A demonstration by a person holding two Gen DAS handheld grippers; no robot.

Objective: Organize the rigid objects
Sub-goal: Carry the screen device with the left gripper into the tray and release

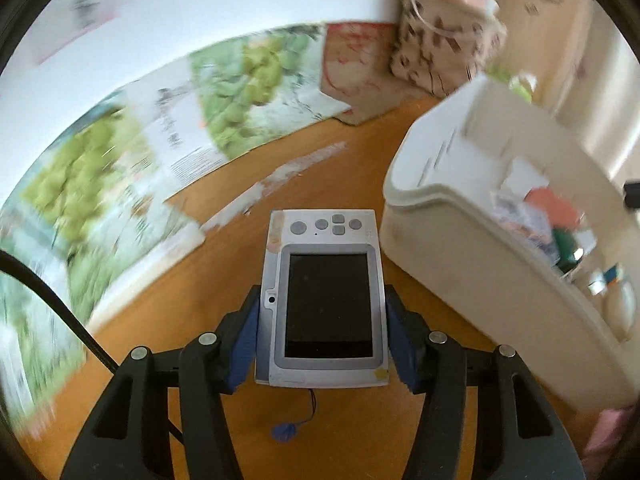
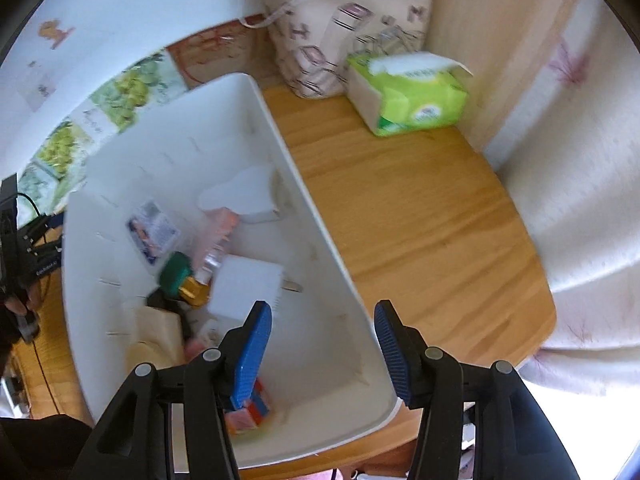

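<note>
My left gripper (image 1: 322, 312) is shut on a grey handheld device (image 1: 326, 304) with a dark screen and round buttons, held above the wooden table left of the white bin (image 1: 448, 248). A thin cord with a blue tag (image 1: 286, 431) hangs from the device. My right gripper (image 2: 322, 334) is open and empty, above the near right rim of the white bin (image 2: 320, 232). Inside the bin lie a white box (image 2: 246, 288), a green-and-gold item (image 2: 180, 276), a small printed packet (image 2: 154, 232), a white shape (image 2: 244, 196) and a colour cube (image 2: 250, 410).
A green tissue box (image 2: 408, 92) and a patterned bag (image 2: 344, 36) stand at the back of the wooden table (image 2: 420, 216). Flattened grape-print cardboard (image 1: 224, 92) leans along the wall. A pale curtain (image 2: 576, 184) hangs at the right.
</note>
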